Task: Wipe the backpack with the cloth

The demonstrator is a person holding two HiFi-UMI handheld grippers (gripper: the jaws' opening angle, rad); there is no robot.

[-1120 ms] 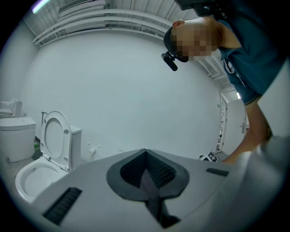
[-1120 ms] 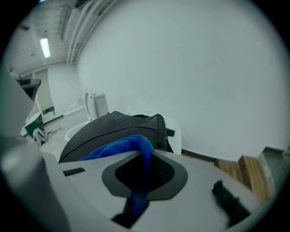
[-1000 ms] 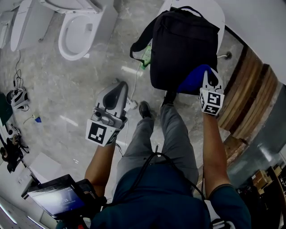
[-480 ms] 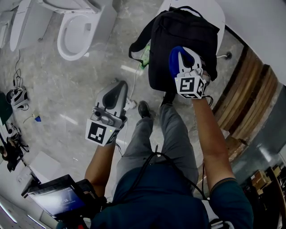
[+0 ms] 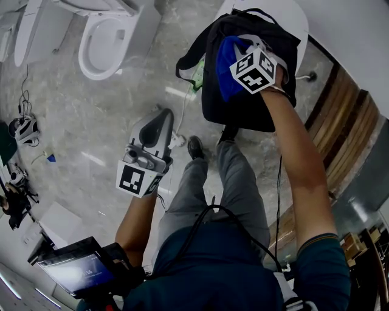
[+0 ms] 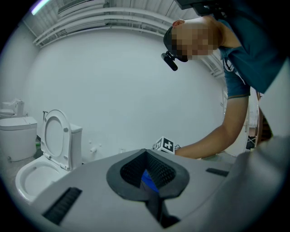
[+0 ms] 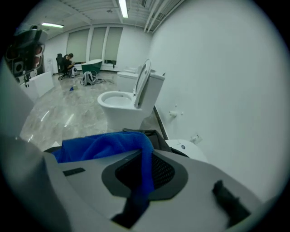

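1. The backpack (image 5: 249, 97) is black and soft-sided. It's slumped on a white rounded fixture (image 5: 298, 18) against the wall, with a strap (image 5: 188, 58) dangling off its side.
2. The right gripper (image 7: 144, 176) is up at the top of the backpack, jaws clamped on the blue cloth (image 5: 225, 67). The cloth flops over one jaw and spreads onto the backpack's upper face.
3. The left gripper (image 5: 159, 124) hangs well apart from the backpack, jaws pressed together with nothing in them.
4. The cloth looks light and floppy, so pinching it by a fold like that seems fine, though it'll probably bunch up.
5. The backpack looks limp, so I'd guess it gives under pressure and might slide on that smooth white top. Steadying it by the top handle (image 5: 258, 11) or the strap would be my call.
6. An open toilet (image 5: 103, 42) stands well clear of the backpack.
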